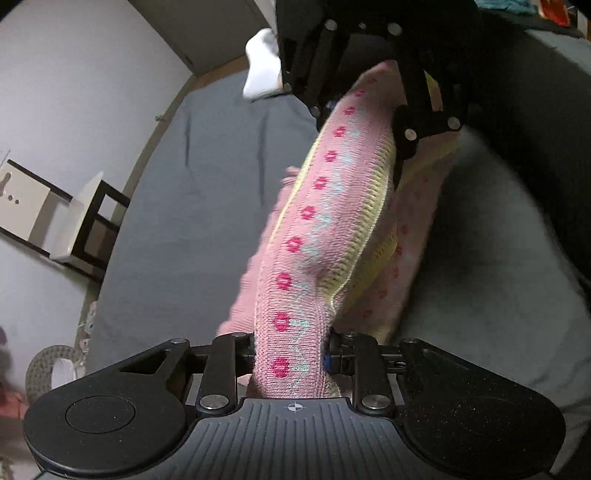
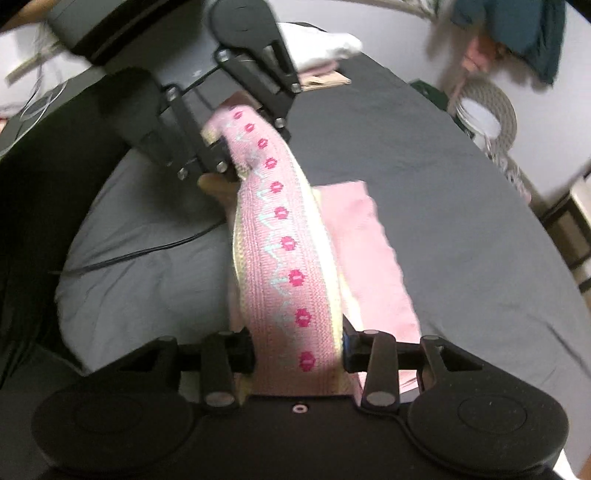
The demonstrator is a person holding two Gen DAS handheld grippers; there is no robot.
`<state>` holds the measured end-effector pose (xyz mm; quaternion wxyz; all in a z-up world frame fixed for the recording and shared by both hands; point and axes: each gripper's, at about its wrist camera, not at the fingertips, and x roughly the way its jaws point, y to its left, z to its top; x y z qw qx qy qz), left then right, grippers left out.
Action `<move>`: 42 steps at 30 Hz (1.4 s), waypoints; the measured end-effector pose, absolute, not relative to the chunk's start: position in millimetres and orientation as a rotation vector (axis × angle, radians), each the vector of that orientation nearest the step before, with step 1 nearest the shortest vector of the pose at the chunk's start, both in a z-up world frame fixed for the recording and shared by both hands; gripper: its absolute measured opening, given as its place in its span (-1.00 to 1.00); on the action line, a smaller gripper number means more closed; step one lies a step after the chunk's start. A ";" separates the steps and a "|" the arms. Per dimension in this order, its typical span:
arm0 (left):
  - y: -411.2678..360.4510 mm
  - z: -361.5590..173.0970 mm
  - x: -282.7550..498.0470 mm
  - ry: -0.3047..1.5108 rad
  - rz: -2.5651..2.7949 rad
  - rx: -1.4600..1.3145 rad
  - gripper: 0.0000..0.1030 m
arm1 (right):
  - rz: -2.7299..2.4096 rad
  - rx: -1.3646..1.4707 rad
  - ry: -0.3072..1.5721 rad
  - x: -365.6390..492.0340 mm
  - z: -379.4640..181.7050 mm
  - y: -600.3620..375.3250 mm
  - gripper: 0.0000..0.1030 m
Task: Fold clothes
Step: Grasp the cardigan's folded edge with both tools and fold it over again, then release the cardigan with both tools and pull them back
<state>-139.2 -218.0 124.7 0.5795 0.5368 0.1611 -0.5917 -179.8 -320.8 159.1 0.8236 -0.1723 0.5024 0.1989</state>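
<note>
A: Left wrist view first. What do you see?

B: The left gripper [image 1: 291, 354] has its fingers pinching one end of a pink knitted garment [image 1: 325, 206], with dark pink flowers and a yellow edge. The band stretches taut up to the right gripper [image 1: 373, 107], which clamps the far end. The rest hangs down toward the grey bed sheet [image 1: 192, 206].

A: Anything around it?

B: A white cloth [image 1: 260, 66] lies on the far part of the bed, a woven basket [image 1: 48, 365] sits on the floor at left, and a dark-framed stool [image 1: 88, 221] stands by the wall.

A: And the right wrist view?

B: The right gripper [image 2: 299, 354] pinches the garment [image 2: 280, 236] too; the left gripper [image 2: 229, 147] holds the other end. A black cable [image 2: 147, 251] trails over the sheet [image 2: 443, 206] just left of the garment. Folded pale clothes [image 2: 321, 55] lie beyond, and a teal garment [image 2: 517, 33] hangs at upper right.
</note>
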 end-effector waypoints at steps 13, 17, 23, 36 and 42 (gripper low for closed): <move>-272.3 67.0 -72.8 0.487 -1.244 1.171 0.41 | 0.296 0.113 1.044 -145.4 90.7 -431.7 0.19; -261.0 72.8 -34.8 0.620 -1.197 0.972 0.42 | 0.248 0.411 0.949 -168.2 74.4 -468.6 0.43; -205.6 75.9 -21.1 0.703 -1.097 0.604 0.42 | 0.201 0.592 0.915 -188.8 69.6 -498.9 0.58; -213.8 29.2 -89.7 0.652 -1.103 0.127 0.42 | 0.103 0.710 0.823 -157.9 38.1 -489.8 -0.11; -213.1 4.1 -97.2 0.654 -1.001 0.128 0.42 | 0.076 0.677 0.778 -164.8 35.9 -486.0 -0.16</move>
